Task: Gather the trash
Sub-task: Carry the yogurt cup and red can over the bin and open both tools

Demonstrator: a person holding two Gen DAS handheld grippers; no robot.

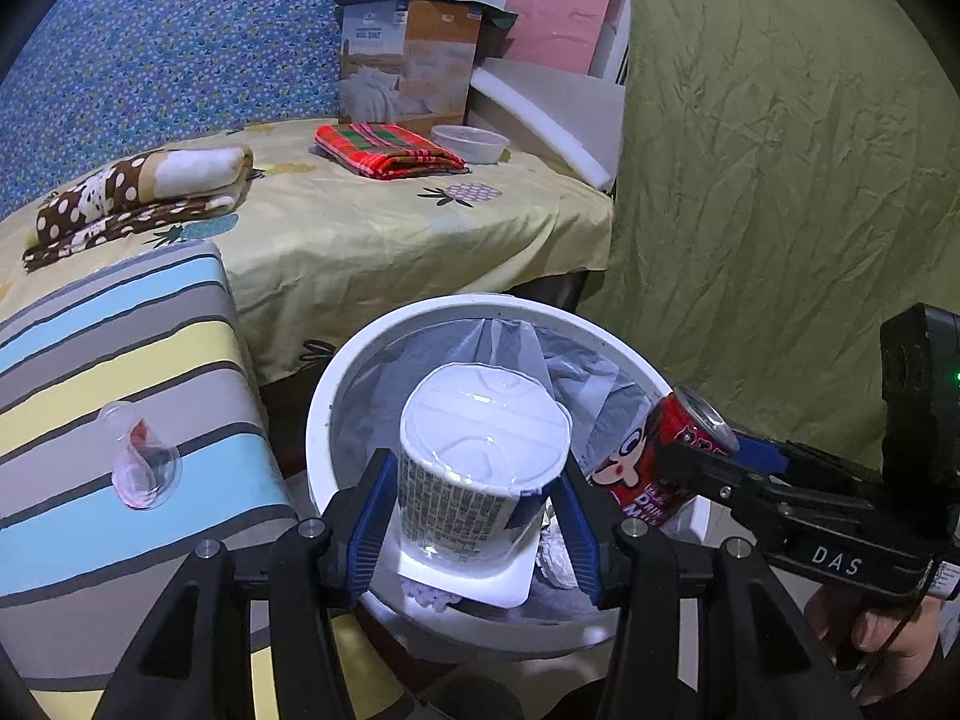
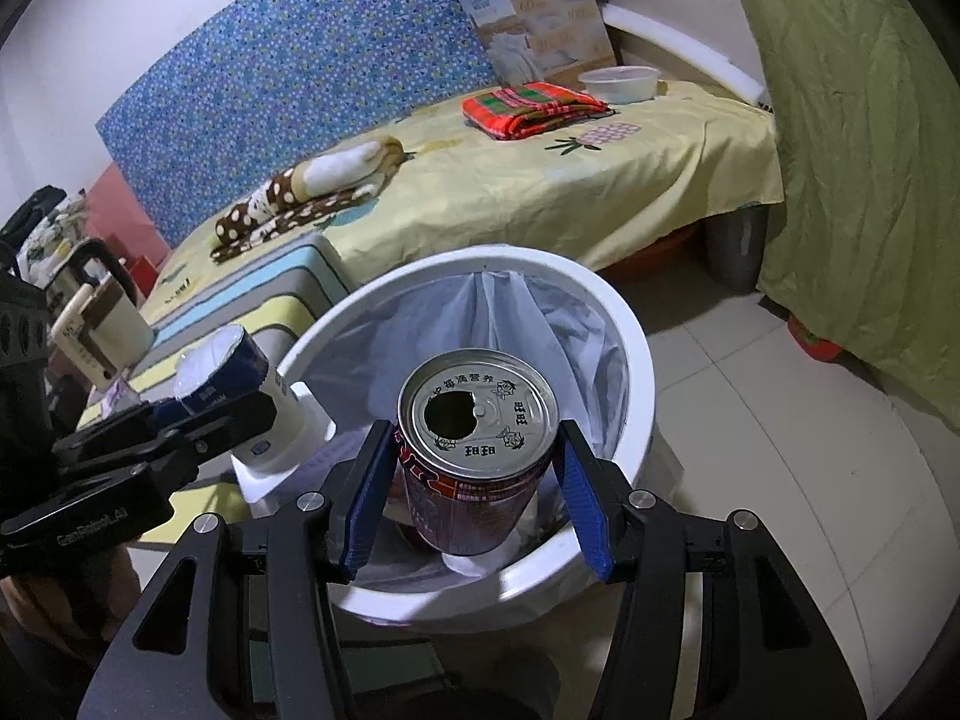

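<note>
Red can (image 2: 477,456) clamped in right hand-held gripper (image 2: 474,480), over white bin (image 2: 636,360).

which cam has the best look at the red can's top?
Right wrist: the red can sits centred between the right gripper fingers, its opened lid facing the lens. Left wrist shows the can side-on at the bin edge, lid mostly turned away.

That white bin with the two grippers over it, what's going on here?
A person is collecting trash with a handheld gripper in each hand. The left gripper grips a white plastic yogurt cup with a foil lid, and the right gripper grips an opened red drink can. Both are held over the round white bin with a clear liner, not yet dropped. A crumpled clear wrapper lies on the striped cushion.
</note>
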